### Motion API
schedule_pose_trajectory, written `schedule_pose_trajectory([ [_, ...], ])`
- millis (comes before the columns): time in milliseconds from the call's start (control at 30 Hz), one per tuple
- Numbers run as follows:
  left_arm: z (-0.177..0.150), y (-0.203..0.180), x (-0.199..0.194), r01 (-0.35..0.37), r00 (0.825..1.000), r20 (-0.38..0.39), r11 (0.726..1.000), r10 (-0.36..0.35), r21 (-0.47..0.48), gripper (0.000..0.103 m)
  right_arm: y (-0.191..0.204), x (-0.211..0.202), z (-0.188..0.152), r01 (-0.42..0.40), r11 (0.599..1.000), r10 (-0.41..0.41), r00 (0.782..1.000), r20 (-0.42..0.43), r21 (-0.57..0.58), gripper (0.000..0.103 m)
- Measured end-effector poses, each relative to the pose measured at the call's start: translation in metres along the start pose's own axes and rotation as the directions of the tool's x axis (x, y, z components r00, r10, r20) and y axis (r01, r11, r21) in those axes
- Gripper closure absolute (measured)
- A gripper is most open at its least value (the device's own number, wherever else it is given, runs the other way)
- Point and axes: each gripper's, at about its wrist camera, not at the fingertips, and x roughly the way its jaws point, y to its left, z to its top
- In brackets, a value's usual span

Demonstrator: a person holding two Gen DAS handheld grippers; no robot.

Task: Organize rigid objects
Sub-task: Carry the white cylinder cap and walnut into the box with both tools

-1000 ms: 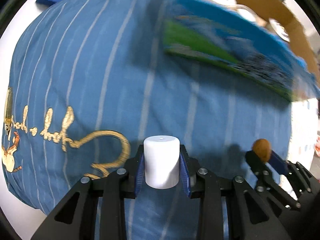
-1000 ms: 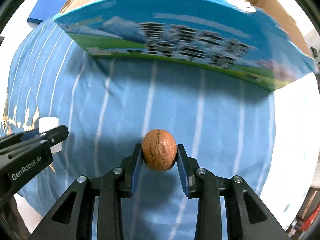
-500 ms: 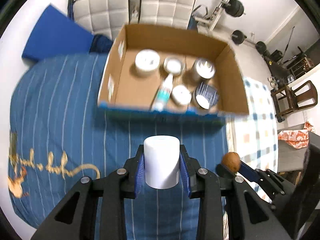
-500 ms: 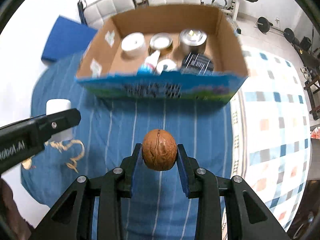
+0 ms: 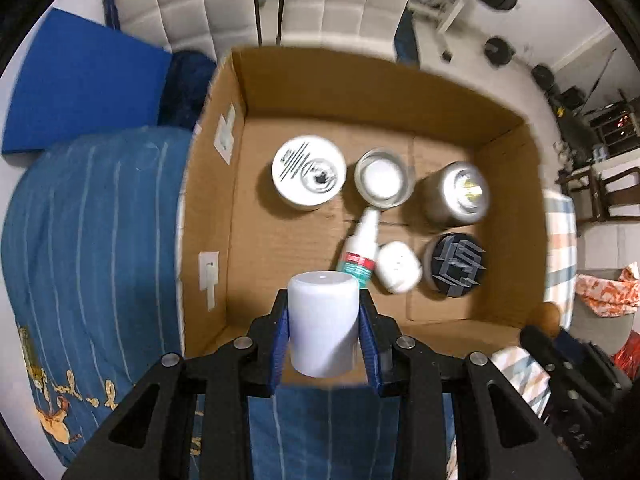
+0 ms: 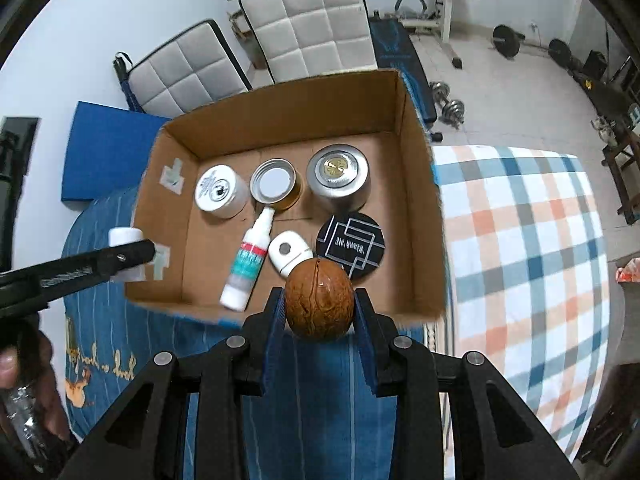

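Note:
My left gripper (image 5: 323, 326) is shut on a white cylinder (image 5: 322, 322) and holds it above the near edge of the open cardboard box (image 5: 400, 92). My right gripper (image 6: 319, 306) is shut on a brown walnut (image 6: 319, 303) above the box's near wall (image 6: 420, 300). Inside the box stand a white tub (image 6: 219, 191), an open tin (image 6: 276, 184), a silver can (image 6: 338, 174) and a black round lid (image 6: 354, 245); a spray bottle (image 6: 248, 262) and a small white case (image 6: 289, 257) lie there. The left gripper with its cylinder (image 6: 127, 254) shows at the box's left wall.
The box sits on a blue striped cloth (image 5: 88, 240) over a bed, with a checked sheet (image 6: 528, 260) to the right. A blue mat (image 5: 76, 84), padded white chairs (image 6: 304, 28) and gym weights (image 6: 508, 40) lie beyond the box.
Both grippers have risen and moved forward toward the box, so its inside now shows from above. Both keep their hold on the cylinder and the walnut.

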Motion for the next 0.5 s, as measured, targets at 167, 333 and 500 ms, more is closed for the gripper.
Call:
schedule_pose_trajectory([
  [167,0.017,0.007,0.054,-0.032,0.993,-0.114,0.999,0.032,0.006,0.074,0.005,0.046,0.020,-0.042,0.999,0.043,0.996,-0.078,0.018,0.067],
  [333,0.030,0.010,0.082,-0.032,0.986,-0.162,0.999,0.033,0.006,0.073,0.015,0.089,0.040,-0.037,0.999,0.039,0.990,-0.139,0.016,0.067],
  [500,0.035,0.012,0.085,-0.056,0.985,-0.161,0.998,0.055,-0.005,0.062,0.023,0.114,0.054,-0.028,1.000,0.029,0.986,-0.165,0.009,0.067],
])
